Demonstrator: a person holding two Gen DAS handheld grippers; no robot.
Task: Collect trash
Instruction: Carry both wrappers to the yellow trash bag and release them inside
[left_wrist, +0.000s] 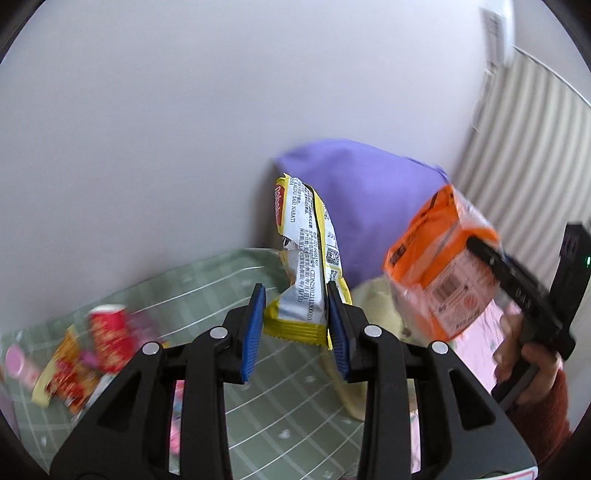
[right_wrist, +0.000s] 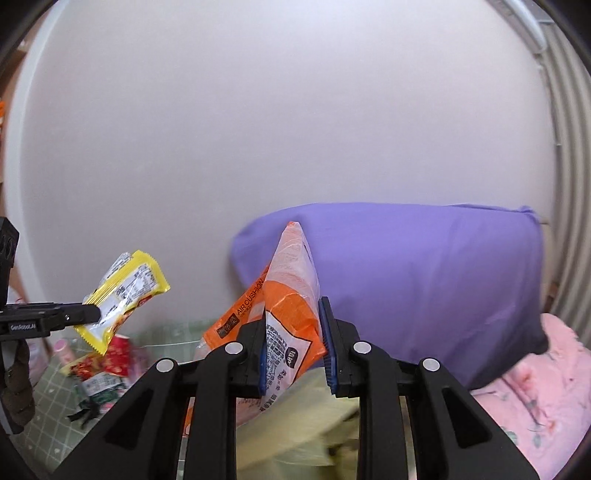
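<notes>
We hold our left gripper (left_wrist: 297, 325) pinching one yellow wrapper (left_wrist: 304, 266), our right gripper (right_wrist: 293, 345) clamped on one orange packet (right_wrist: 291, 295) with its lower part hidden, both lifted above the green sheet (left_wrist: 221, 291), blurred trash pile (left_wrist: 85, 350) uncountable, one purple pillow (right_wrist: 424, 280) behind.

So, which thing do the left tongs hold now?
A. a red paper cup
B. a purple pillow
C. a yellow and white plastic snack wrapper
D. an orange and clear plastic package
C: the left tongs pinch the yellow and white plastic snack wrapper between their blue pads.
</notes>
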